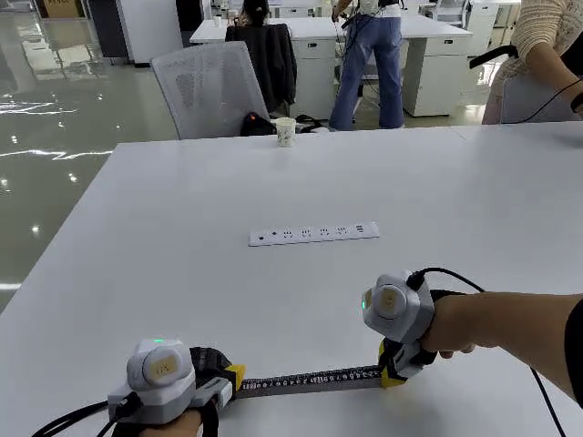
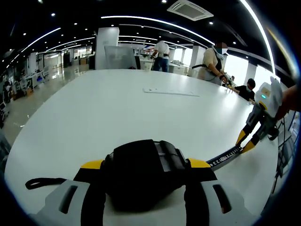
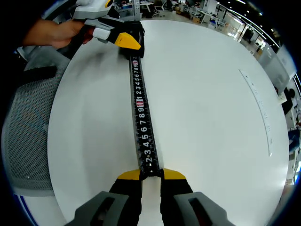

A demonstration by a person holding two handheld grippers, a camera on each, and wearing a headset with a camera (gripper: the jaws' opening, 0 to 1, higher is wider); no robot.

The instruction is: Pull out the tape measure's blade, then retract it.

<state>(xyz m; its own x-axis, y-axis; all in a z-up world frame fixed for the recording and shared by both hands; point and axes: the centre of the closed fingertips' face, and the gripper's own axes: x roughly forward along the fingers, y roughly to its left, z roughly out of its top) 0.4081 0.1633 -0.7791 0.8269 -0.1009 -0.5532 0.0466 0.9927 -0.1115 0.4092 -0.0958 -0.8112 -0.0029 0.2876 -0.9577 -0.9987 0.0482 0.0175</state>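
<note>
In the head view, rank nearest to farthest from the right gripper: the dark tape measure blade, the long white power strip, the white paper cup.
1. Dark tape measure blade: clamped in the right gripper, running left to the black case in the left gripper.
2. Long white power strip: mid-table, ahead.
3. White paper cup: table's far edge.

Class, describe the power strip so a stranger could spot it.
On the white table, look mid-surface, beyond the tape blade. The power strip lies flat: a long white bar with sockets, unlike the upright paper cup at the far edge.
</note>
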